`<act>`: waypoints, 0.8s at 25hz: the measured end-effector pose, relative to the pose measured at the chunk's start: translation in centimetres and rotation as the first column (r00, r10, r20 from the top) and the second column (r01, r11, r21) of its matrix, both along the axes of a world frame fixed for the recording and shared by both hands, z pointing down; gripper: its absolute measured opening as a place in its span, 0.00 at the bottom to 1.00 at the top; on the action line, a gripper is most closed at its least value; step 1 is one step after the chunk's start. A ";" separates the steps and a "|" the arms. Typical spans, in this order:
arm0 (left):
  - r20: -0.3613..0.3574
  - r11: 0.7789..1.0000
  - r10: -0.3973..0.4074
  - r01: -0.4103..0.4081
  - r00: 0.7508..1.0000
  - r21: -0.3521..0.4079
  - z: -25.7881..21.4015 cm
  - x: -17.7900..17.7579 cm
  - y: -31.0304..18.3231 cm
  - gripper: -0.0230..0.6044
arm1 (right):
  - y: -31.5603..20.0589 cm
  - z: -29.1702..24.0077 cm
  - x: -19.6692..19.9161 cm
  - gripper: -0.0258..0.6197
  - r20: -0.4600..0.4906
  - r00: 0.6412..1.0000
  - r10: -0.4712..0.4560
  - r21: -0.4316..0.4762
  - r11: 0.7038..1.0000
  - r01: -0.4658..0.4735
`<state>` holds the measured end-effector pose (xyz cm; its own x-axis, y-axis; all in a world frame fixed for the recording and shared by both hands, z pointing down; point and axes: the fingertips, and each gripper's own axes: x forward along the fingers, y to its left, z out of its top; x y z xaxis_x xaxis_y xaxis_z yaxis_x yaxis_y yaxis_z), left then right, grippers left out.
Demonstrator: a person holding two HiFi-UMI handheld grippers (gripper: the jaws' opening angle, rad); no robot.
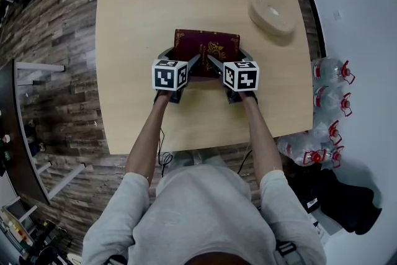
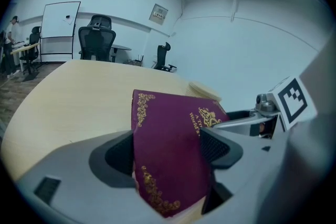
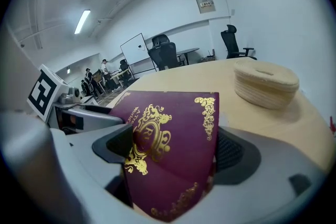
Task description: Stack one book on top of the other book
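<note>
Clamping the maroon hardcover book with gold ornament [image 1: 206,45] from both sides: my left gripper [image 1: 190,67] is clenched on its near left corner, my right gripper [image 1: 219,69] on its near right corner. Book is over the middle of the light wooden tabletop [image 1: 155,3], cover up, long axis left-right along the near edge. Lifted or resting, cannot tell. Round beige woven basket [image 1: 272,10] sits near the far right corner, well apart.

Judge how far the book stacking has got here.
Done: nothing confirmed, since only one book shows. In hand: the left tongs and right tongs both clamp the maroon book over the table. Left: setting it on a second book, which no view shows; it may lie hidden underneath.
</note>
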<state>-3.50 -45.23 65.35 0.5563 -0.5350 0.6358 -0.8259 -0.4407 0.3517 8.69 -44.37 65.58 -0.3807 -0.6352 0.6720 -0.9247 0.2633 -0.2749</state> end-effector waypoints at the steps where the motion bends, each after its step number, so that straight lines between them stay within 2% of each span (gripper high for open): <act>1: 0.001 1.000 0.000 0.000 1.000 -0.003 0.1 0.0 -0.1 0.65 | -0.1 0.2 0.0 0.76 0.003 1.000 0.000 -0.007 1.000 0.000; 12: -0.003 0.999 0.004 -0.004 1.000 -0.037 1.4 0.3 -0.7 0.65 | -0.6 1.7 0.2 0.76 0.042 0.999 0.014 -0.068 0.998 -0.011; 20: -0.007 0.999 0.002 -0.002 1.000 -0.035 1.5 0.3 -0.7 0.65 | -0.7 1.8 0.3 0.76 0.050 0.999 0.019 -0.064 0.998 -0.015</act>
<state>-3.17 -45.96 66.87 0.5613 -0.5116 0.6505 -0.8228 -0.4295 0.3723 8.95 -45.02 67.41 -0.4048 -0.5986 0.6913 -0.9133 0.2282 -0.3373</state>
